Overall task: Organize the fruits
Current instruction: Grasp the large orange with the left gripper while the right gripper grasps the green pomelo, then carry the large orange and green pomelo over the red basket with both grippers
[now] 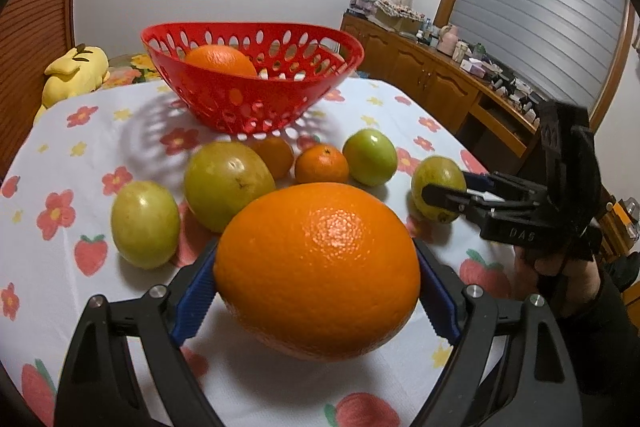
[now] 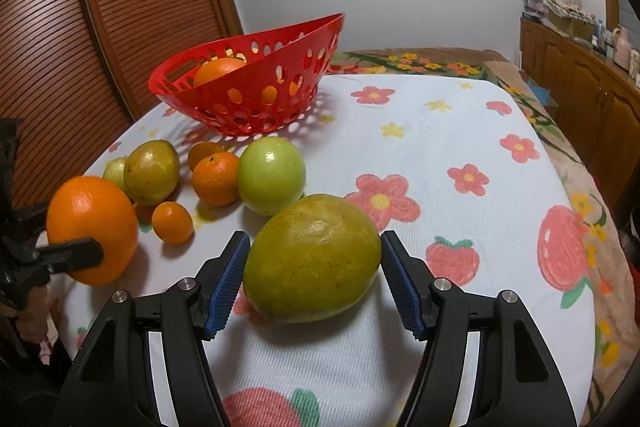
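Left gripper: held low and level over the table; its blue ribbed pads are pressed against both flanks of a large orange, which is thus clamped. The orange is glossy with pebbled skin; in the right wrist view it is seen lifted slightly off the cloth, gripped between black fingers.

Right gripper: held low and level, jaws spread. A yellow-green fruit, oval with dull, speckled skin, is seen lying on the cloth between the blue serrated pads; the left pad is just beside it and a narrow gap is visible at the right pad. No grip is made.

Loose fruit, middle ground, clustered on the cloth: a smooth green round fruit; a mandarin with a dark stem scar; a smaller mandarin nearer the large orange; a second yellow-green fruit; a partly hidden orange fruit behind the mandarin; a pale green fruit at the cluster's left.

Cloth: white woven fabric printed with red flowers, strawberries and yellow stars.

Basket: red plastic, perforated with oval holes, slanted rim, set behind the cluster; one orange is contained in it.

Far ground: a yellow plush toy, wooden cabinets.
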`<action>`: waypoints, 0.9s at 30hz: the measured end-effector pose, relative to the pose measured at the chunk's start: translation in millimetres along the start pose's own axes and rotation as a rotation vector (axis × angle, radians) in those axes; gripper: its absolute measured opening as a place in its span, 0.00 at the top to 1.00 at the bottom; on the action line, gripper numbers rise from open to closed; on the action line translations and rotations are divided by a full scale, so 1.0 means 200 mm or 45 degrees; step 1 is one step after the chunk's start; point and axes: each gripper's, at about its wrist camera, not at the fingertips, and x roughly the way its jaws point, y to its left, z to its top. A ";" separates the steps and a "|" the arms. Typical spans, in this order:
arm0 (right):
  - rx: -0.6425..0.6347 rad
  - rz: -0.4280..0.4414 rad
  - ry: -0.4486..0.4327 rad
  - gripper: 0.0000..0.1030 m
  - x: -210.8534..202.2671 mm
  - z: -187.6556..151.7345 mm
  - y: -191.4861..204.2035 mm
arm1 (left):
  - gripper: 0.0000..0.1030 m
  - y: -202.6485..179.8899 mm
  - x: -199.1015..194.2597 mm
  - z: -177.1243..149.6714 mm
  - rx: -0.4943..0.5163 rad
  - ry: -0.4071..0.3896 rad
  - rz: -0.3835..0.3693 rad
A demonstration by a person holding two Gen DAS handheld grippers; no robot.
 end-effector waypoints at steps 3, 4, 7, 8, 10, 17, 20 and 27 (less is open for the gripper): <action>-0.003 0.000 0.007 0.34 0.00 0.00 0.00 | 0.14 0.02 -0.03 0.03 0.001 -0.025 0.012; -0.006 -0.001 0.010 0.34 -0.01 0.01 0.00 | 0.14 0.03 -0.04 0.04 0.000 -0.034 0.019; -0.023 -0.015 0.010 0.35 -0.02 0.02 0.01 | 0.14 0.05 -0.06 0.08 -0.002 -0.059 0.035; -0.025 -0.017 0.005 0.35 -0.03 0.03 0.01 | 0.15 0.06 -0.07 0.10 -0.002 -0.071 0.039; -0.034 -0.014 -0.010 0.35 -0.06 0.05 0.01 | 0.15 0.07 -0.09 0.13 0.002 -0.090 0.047; -0.077 0.012 -0.075 0.35 -0.14 0.19 0.05 | 0.15 0.10 -0.14 0.25 0.018 -0.160 0.065; -0.101 0.022 -0.098 0.35 -0.16 0.26 0.07 | 0.15 0.11 -0.16 0.29 0.023 -0.184 0.072; -0.154 0.049 -0.134 0.35 -0.18 0.40 0.16 | 0.15 0.14 -0.19 0.37 0.020 -0.222 0.066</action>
